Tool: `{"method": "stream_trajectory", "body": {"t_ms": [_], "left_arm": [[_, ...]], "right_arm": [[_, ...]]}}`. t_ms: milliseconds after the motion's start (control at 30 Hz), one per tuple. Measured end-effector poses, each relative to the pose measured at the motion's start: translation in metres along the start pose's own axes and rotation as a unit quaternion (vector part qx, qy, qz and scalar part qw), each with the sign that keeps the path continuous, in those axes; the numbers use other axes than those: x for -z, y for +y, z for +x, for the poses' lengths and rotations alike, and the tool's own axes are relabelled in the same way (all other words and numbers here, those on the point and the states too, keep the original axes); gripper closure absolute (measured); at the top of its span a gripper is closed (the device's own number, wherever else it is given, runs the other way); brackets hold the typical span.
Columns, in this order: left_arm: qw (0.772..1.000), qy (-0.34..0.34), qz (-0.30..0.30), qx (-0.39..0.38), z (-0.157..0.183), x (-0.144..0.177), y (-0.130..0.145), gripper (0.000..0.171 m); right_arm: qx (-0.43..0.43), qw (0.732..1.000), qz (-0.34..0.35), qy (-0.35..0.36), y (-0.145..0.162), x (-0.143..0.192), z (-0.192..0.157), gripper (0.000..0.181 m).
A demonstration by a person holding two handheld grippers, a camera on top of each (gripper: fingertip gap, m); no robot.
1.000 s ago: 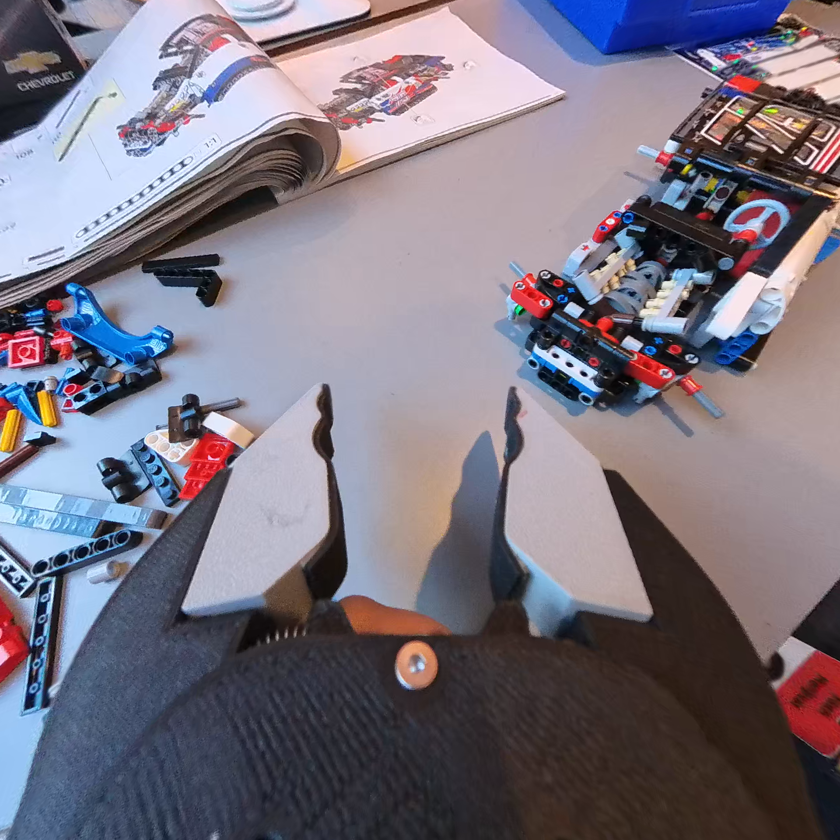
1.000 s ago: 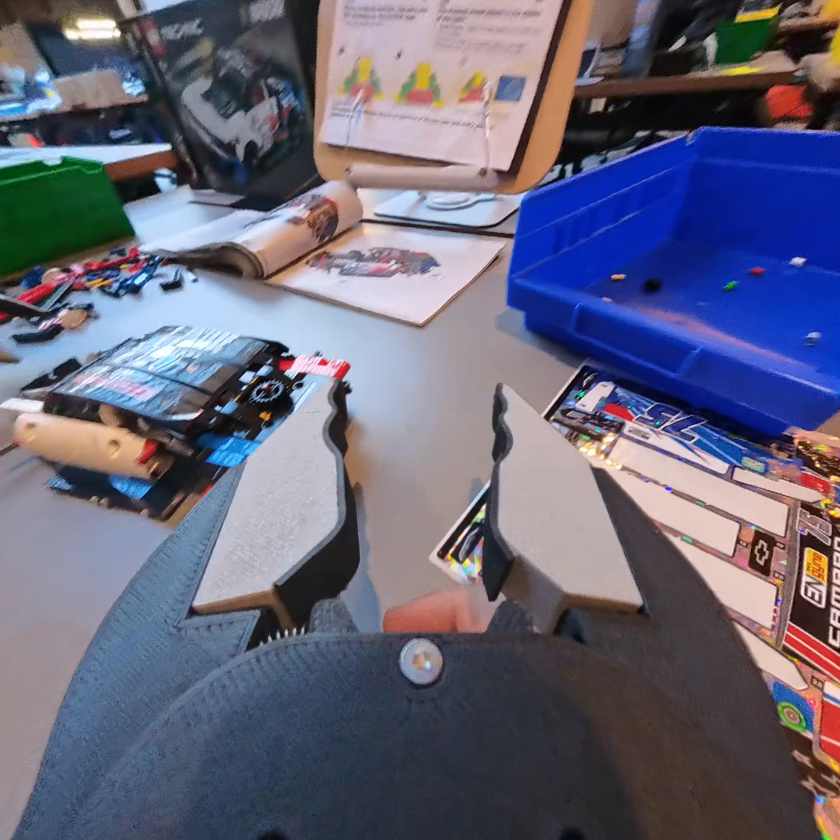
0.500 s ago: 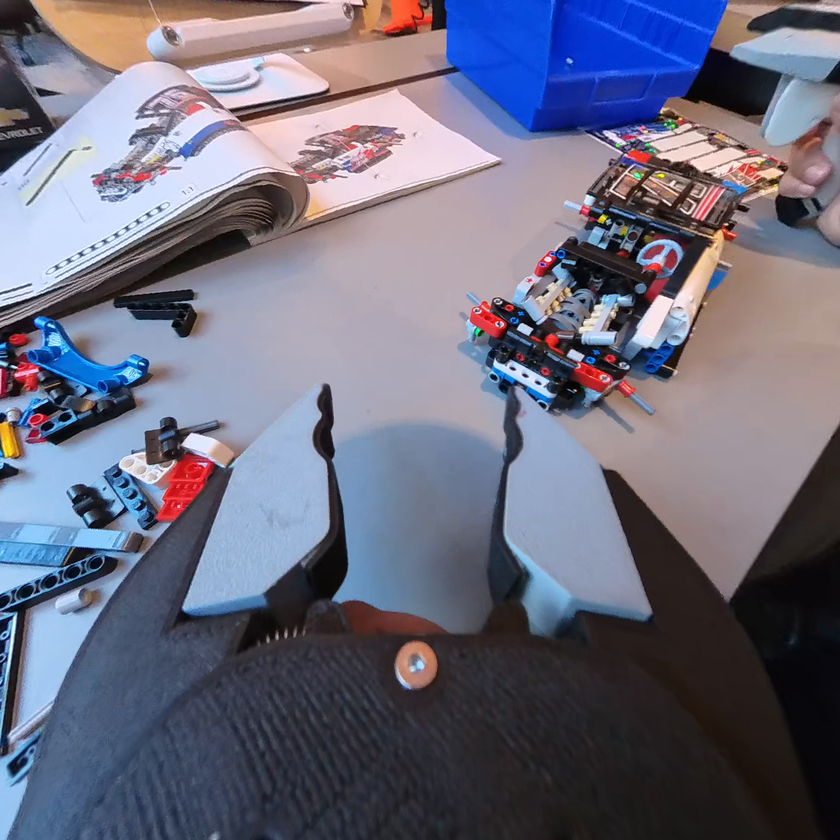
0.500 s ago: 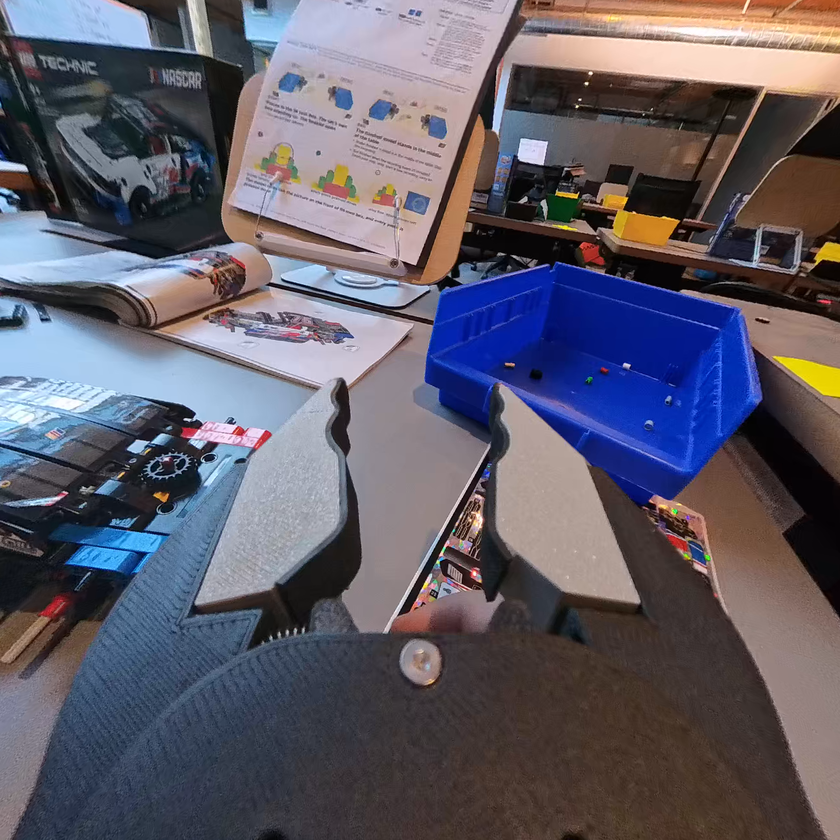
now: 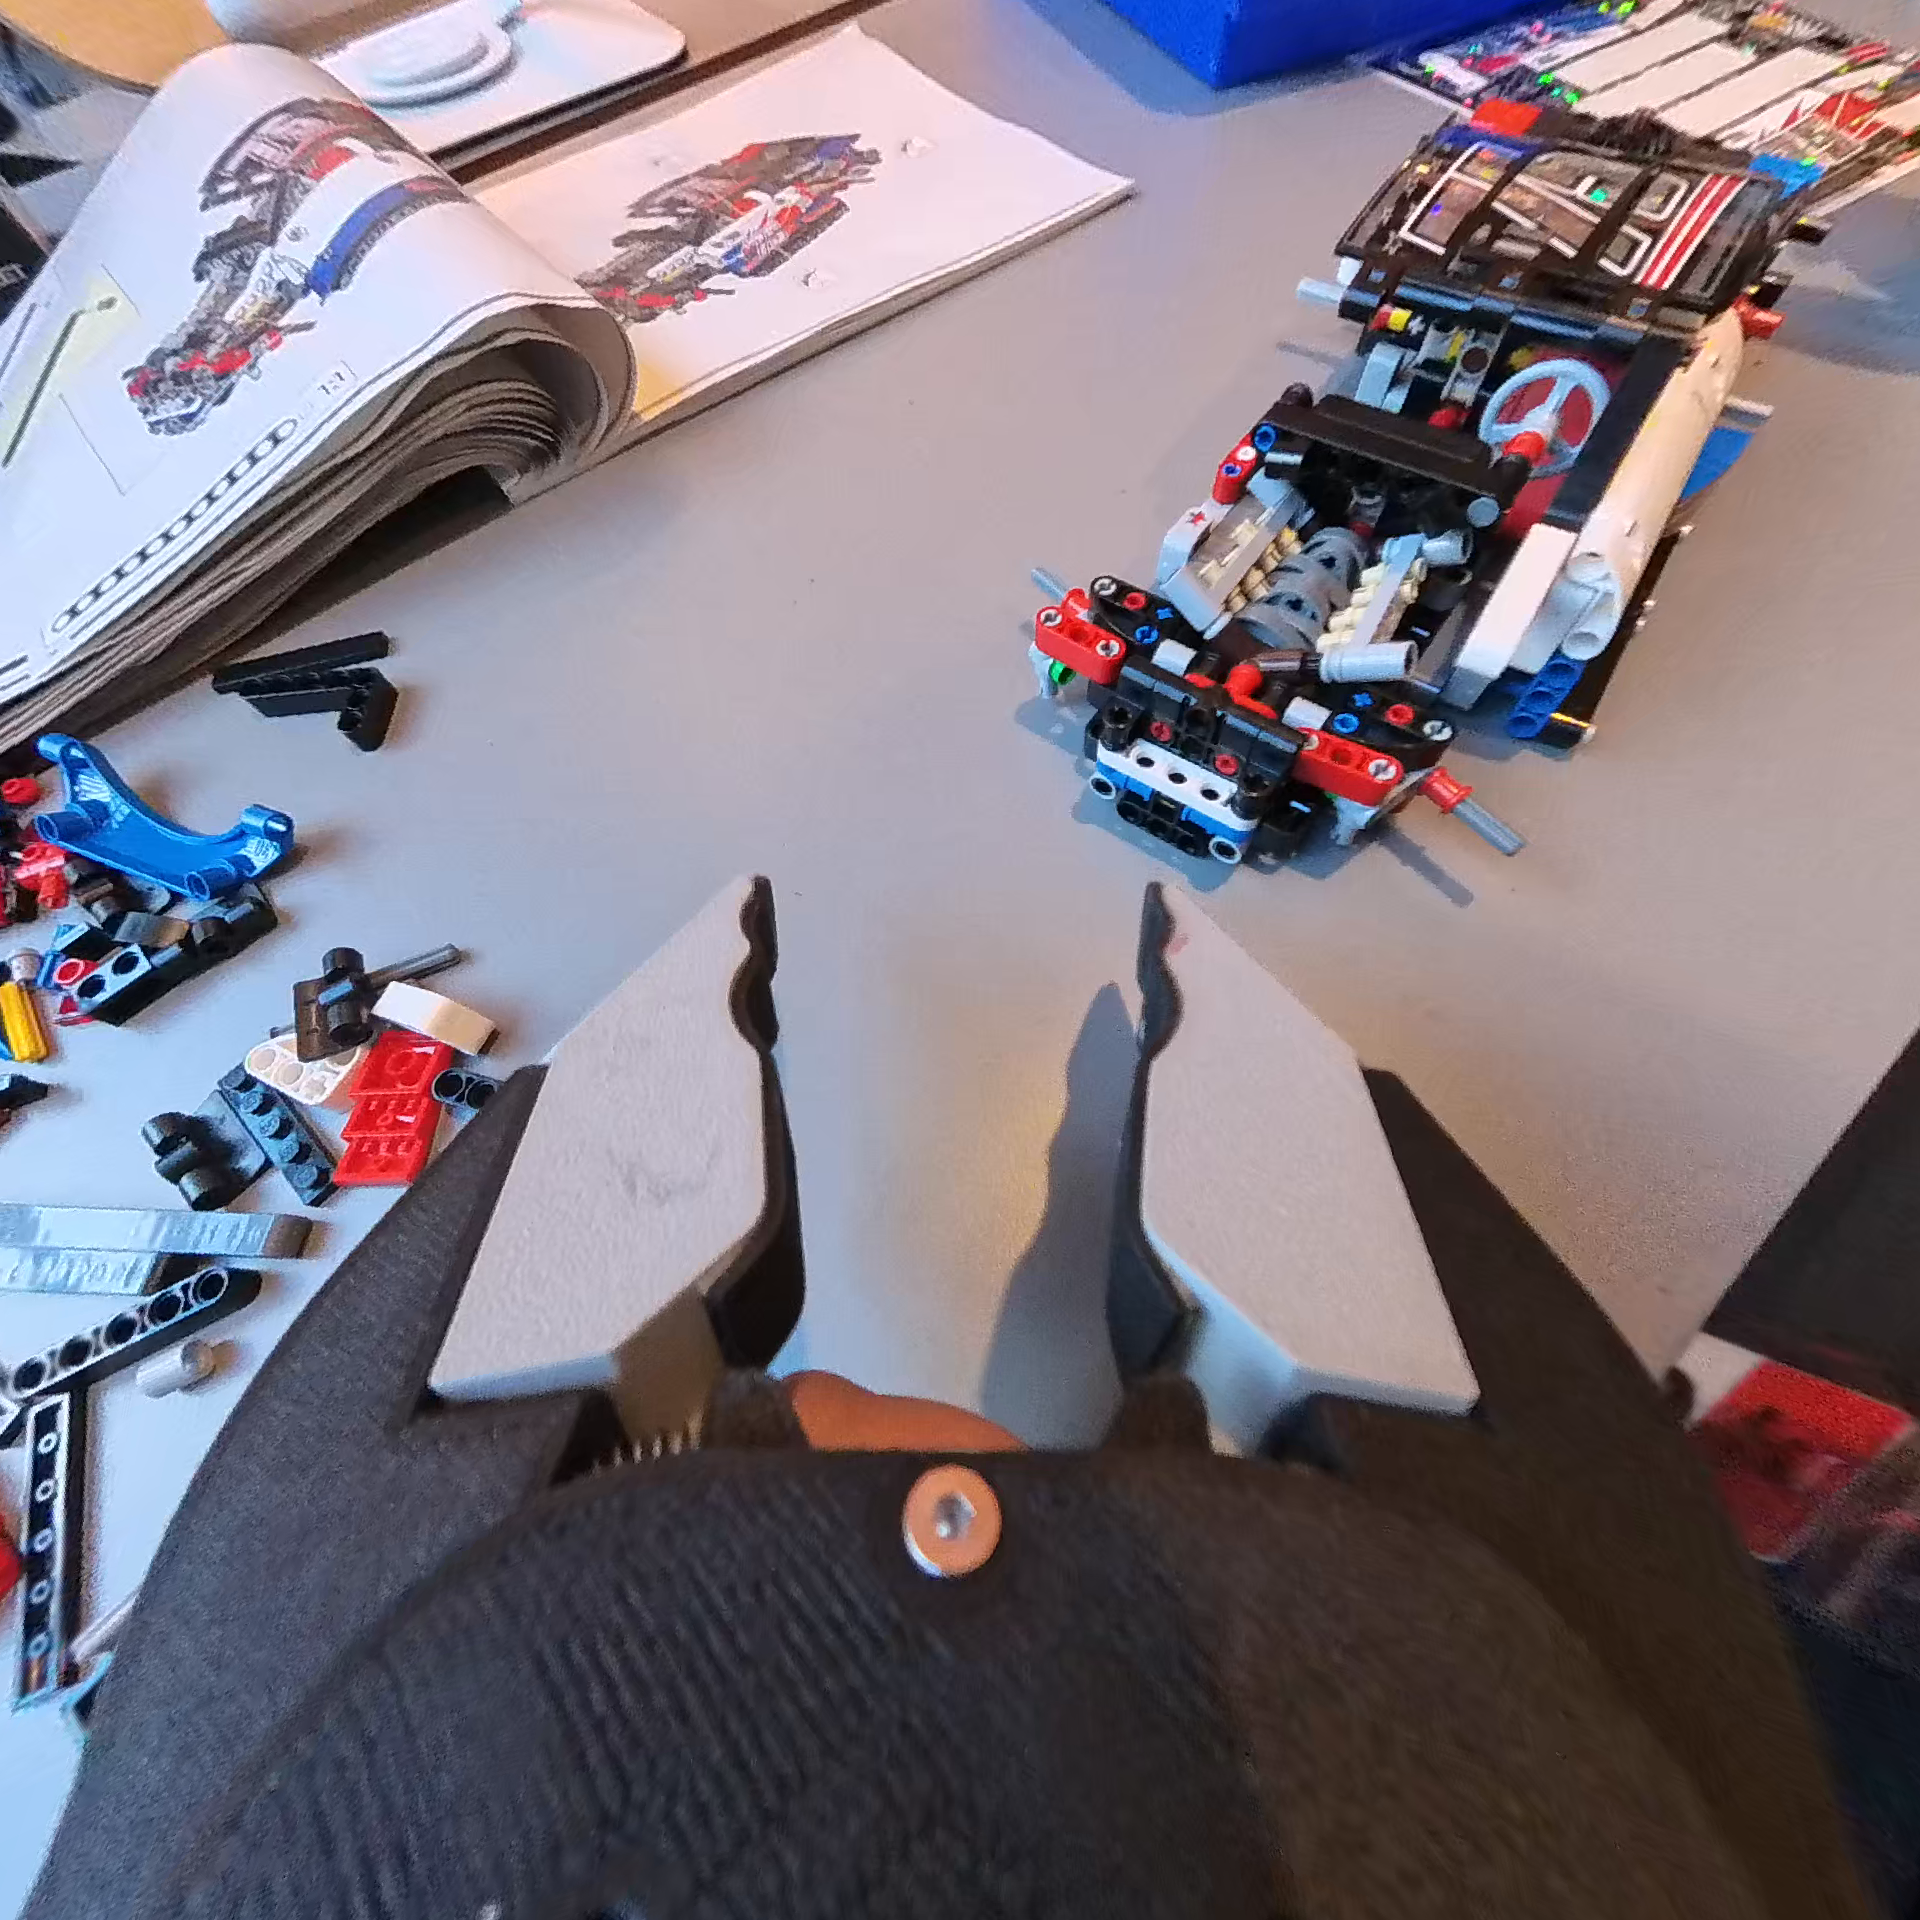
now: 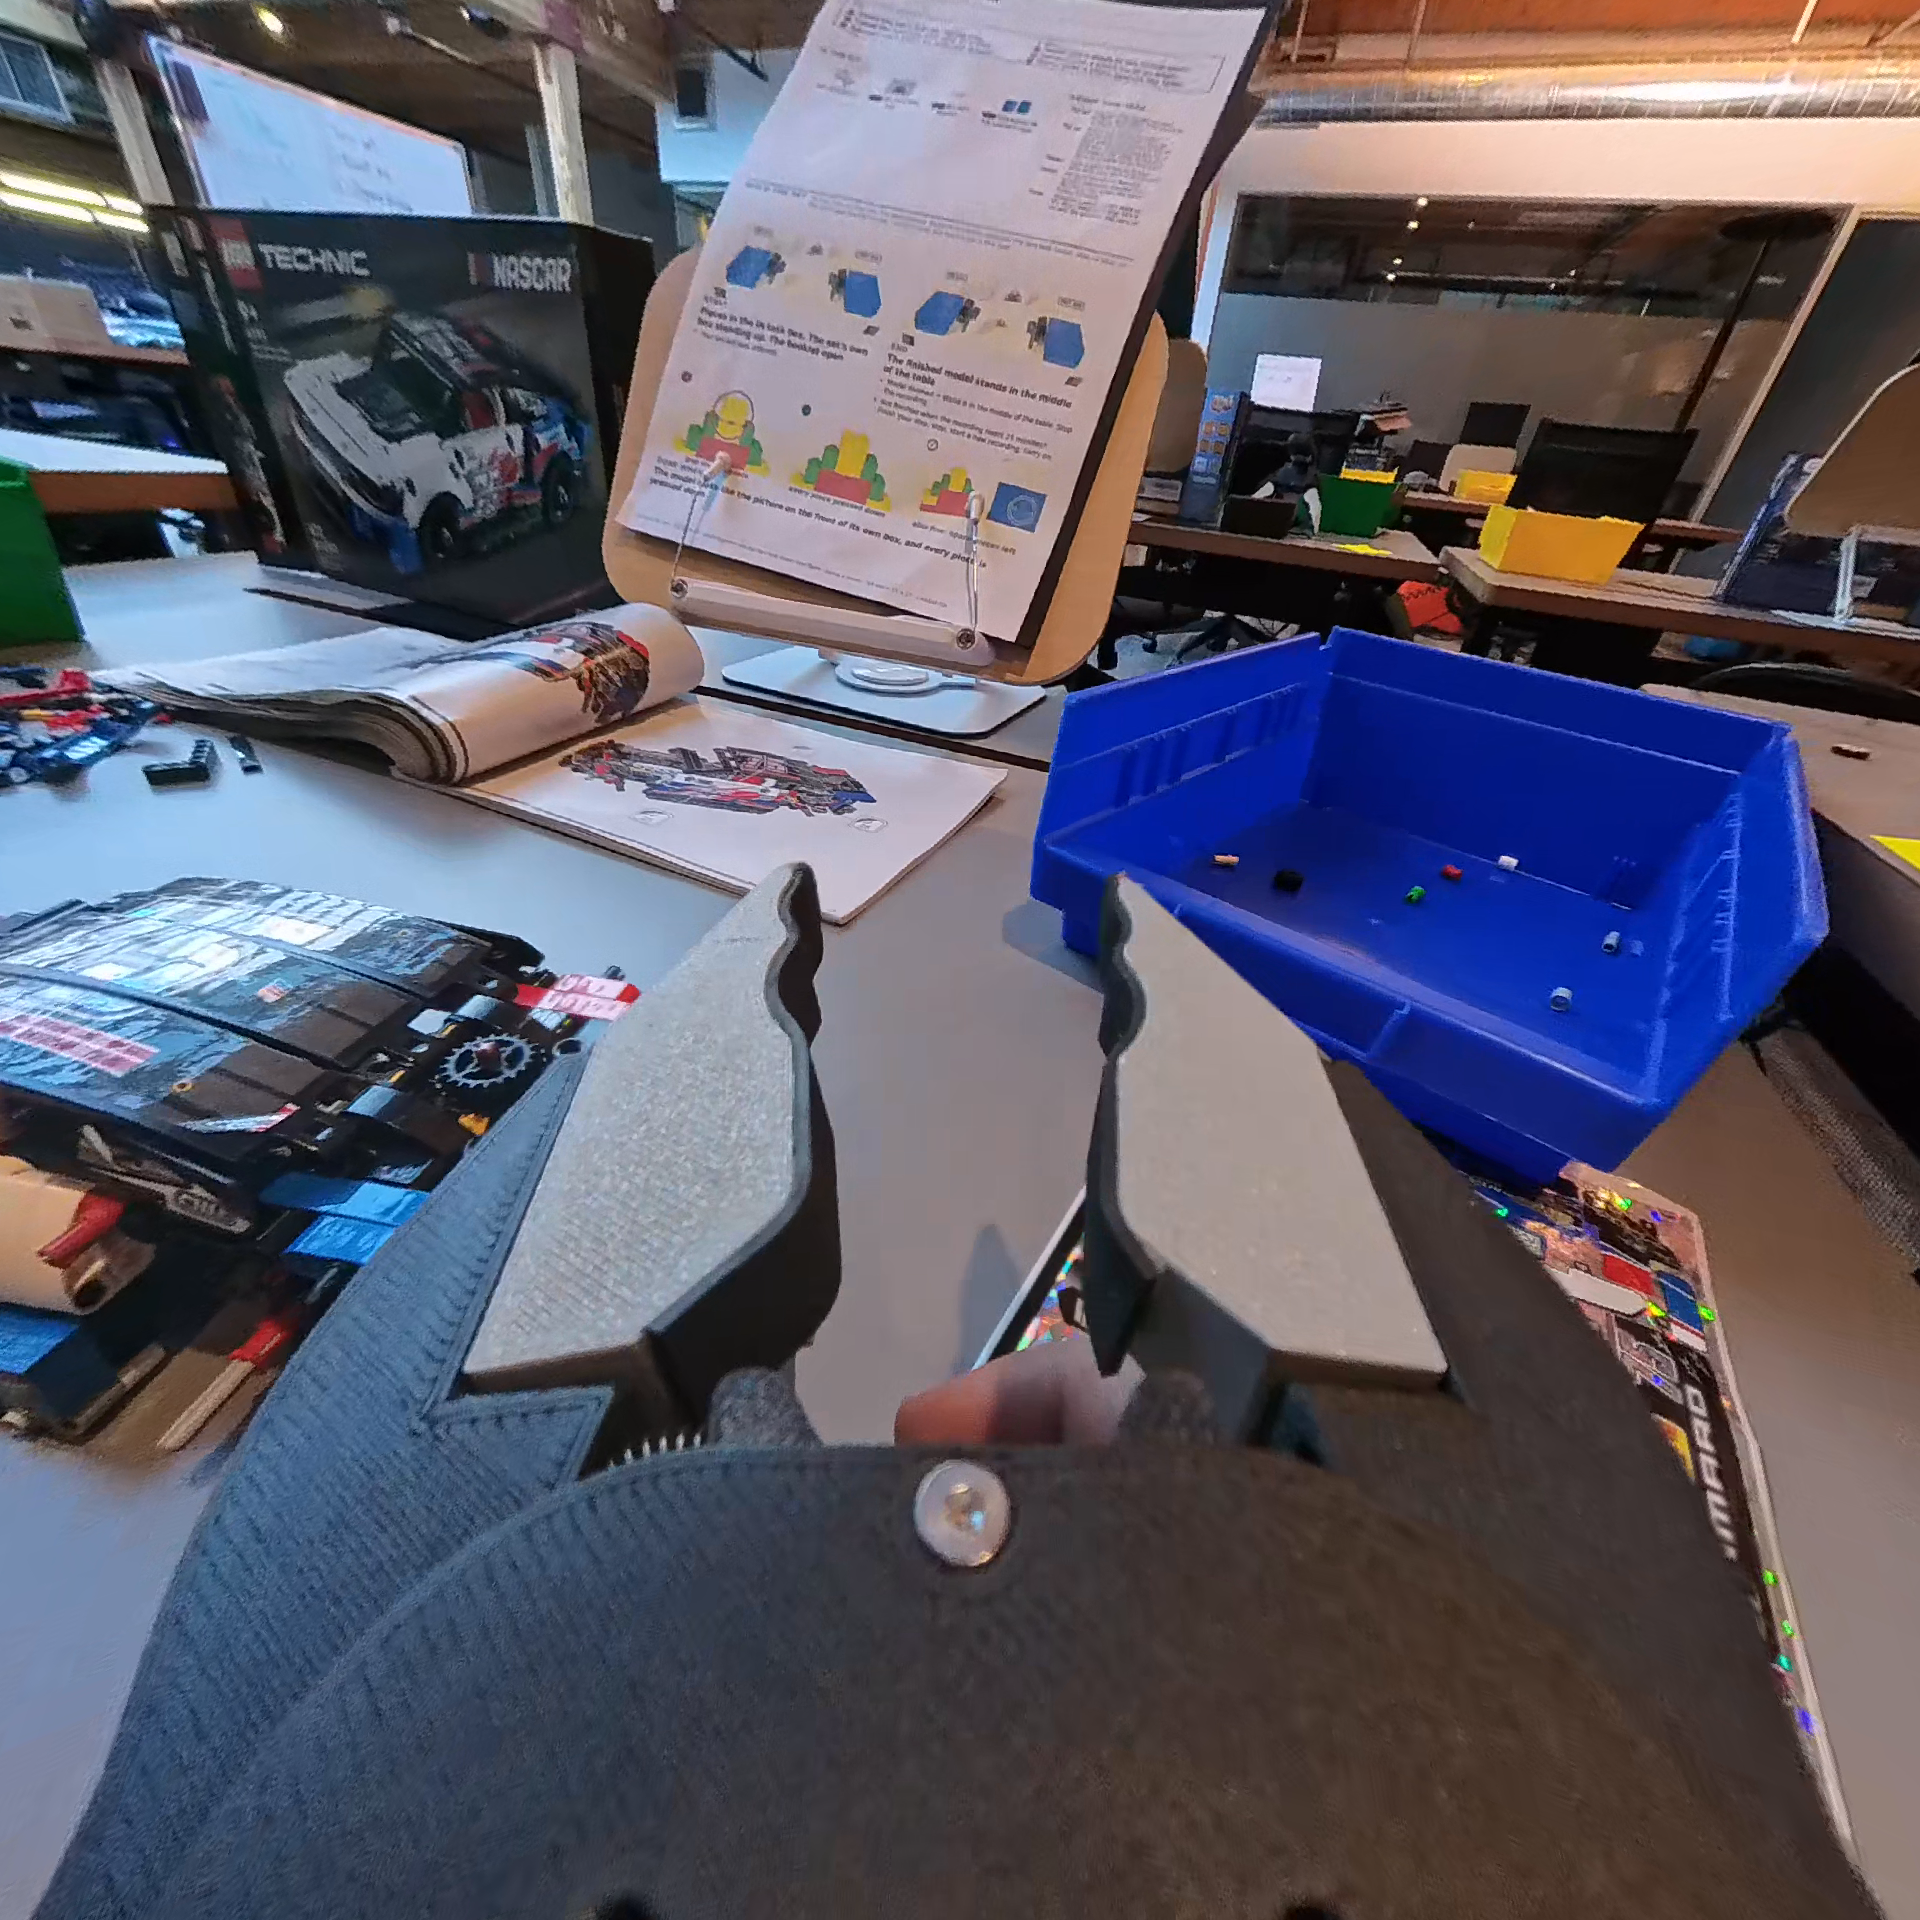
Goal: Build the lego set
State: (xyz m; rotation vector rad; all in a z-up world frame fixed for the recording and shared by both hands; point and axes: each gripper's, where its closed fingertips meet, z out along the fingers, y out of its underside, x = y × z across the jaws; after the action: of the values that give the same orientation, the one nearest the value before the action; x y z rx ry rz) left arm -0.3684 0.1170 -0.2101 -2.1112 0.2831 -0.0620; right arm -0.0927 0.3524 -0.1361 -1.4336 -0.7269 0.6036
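Note:
A partly built lego car (image 5: 1392, 582) with black roof panels, white side and exposed engine lies on the grey table, ahead and to the right of my left gripper (image 5: 951, 914). That gripper is open and empty above bare table. Loose lego pieces (image 5: 208, 1029) lie spread at the left, among them a blue curved part (image 5: 156, 831) and a black angled beam (image 5: 312, 686). My right gripper (image 6: 956, 914) is open and empty. The car (image 6: 229, 1049) lies to its left and a sticker sheet (image 6: 1621, 1309) lies under it at the right.
An open instruction booklet (image 5: 416, 281) lies at the back left. A blue bin (image 6: 1455, 914) with several tiny pieces stands at the right. A document stand (image 6: 894, 416) and the set's box (image 6: 416, 395) stand behind. A green bin edge (image 6: 31, 561) shows far left. Spacing between my two grippers at the tips: around 35 cm. The black angled beam (image 5: 312, 686) lies some 15 cm from my left tips, 45 cm from my right tips. My right wrist view (image 6: 205, 754) looks at it from another angle.
My left gripper has swung back and dipped closer over the table, so the car looks nearer. My right gripper has tilted up from the sticker sheet toward the bin and stand. Both stayed open.

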Motion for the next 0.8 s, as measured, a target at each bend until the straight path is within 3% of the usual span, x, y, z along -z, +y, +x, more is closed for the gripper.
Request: {"method": "stream_trajectory", "body": {"t_ms": [133,200,267,333,600,733,800], "left_arm": [[1.0,-0.014,0.001,-0.001,-0.003,0.0,0.0,0.106],[1.0,-0.023,0.008,0.003,-0.006,0.0,-0.003,0.114],[0.999,-0.043,0.022,0.015,-0.014,0.0,-0.008,0.151],[0.998,-0.052,0.023,0.027,-0.018,-0.002,-0.01,0.171],[0.999,-0.029,0.004,0.039,-0.016,-0.015,-0.01,0.17],[0.997,0.012,0.005,0.075,-0.016,-0.023,-0.014,0.158],[0.994,0.075,0.005,0.084,-0.007,-0.029,-0.019,0.144]], "right_arm": [[0.01,1.0,-0.007,-0.024,0.002,0.003,-0.012,0.141],[0.021,0.999,-0.013,-0.046,0.004,0.004,-0.021,0.169],[0.037,0.997,-0.011,-0.06,0.004,0.005,-0.028,0.181],[0.045,0.997,-0.02,-0.054,0.006,0.004,-0.029,0.181],[0.014,0.998,-0.045,-0.038,0.013,-0.002,-0.019,0.181],[-0.034,0.996,-0.063,-0.059,0.018,-0.008,-0.017,0.18],[-0.039,0.994,-0.063,-0.077,0.018,-0.009,-0.02,0.18]]}}
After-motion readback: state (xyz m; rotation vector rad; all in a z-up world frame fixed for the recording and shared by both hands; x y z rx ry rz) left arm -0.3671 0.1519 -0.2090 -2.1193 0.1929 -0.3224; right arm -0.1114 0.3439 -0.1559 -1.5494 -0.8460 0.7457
